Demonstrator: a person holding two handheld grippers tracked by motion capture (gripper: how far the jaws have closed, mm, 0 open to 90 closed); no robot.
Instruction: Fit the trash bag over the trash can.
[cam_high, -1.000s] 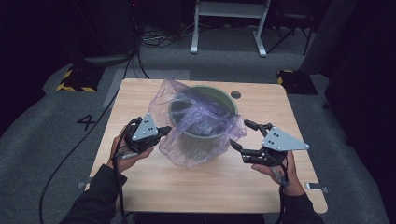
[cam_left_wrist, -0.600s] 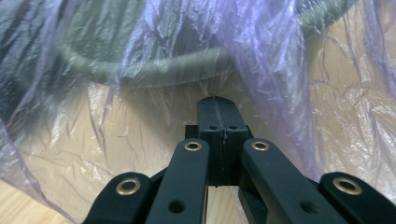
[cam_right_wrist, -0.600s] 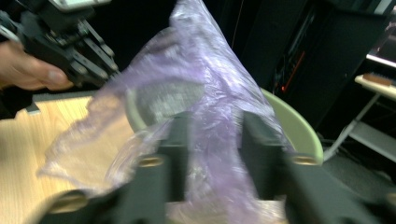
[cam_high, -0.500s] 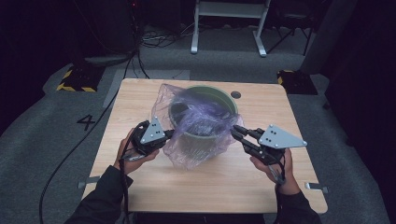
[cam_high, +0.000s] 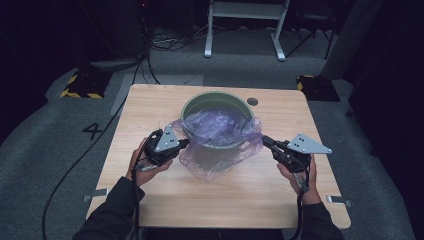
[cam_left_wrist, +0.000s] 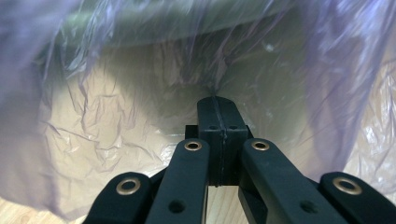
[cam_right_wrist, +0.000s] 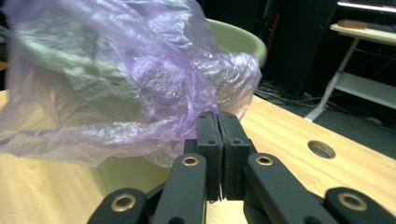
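Green bucket (cam_high: 218, 107) stands at centre of the high view, on the far half of the wooden table (cam_high: 150, 197). A thin purple plastic bag (cam_high: 220, 137) is draped over its near rim and hangs down the front wall to the tabletop.

Left gripper (cam_high: 184, 144), just left of the bucket: jaws clenched on the bag's edge. In the left gripper view the film gathers into the pinch at the tips (cam_left_wrist: 217, 100) and spreads across the whole upper frame.

Right gripper (cam_high: 265, 140), just right of the bucket: jaws have just been closing and now stand together at the bag's right edge. In the right gripper view a fold of film runs to the tips (cam_right_wrist: 217, 115); it looks caught between the jaws.

Step in hand, as I judge it: lining the bucket, with both sides of the bag mouth now pinched. The next move calls for lifting the two edges together, spreading them apart, and carrying the mouth over the far rim. Keep the pull even, since the film is thin and could slip or tear.

Around: cable hole (cam_high: 252, 101) in the table at upper right of the bucket; grey carpet (cam_high: 60, 130) with a painted "4" at left; white frame legs at top. The bunched film inside the bucket is the main obstacle.
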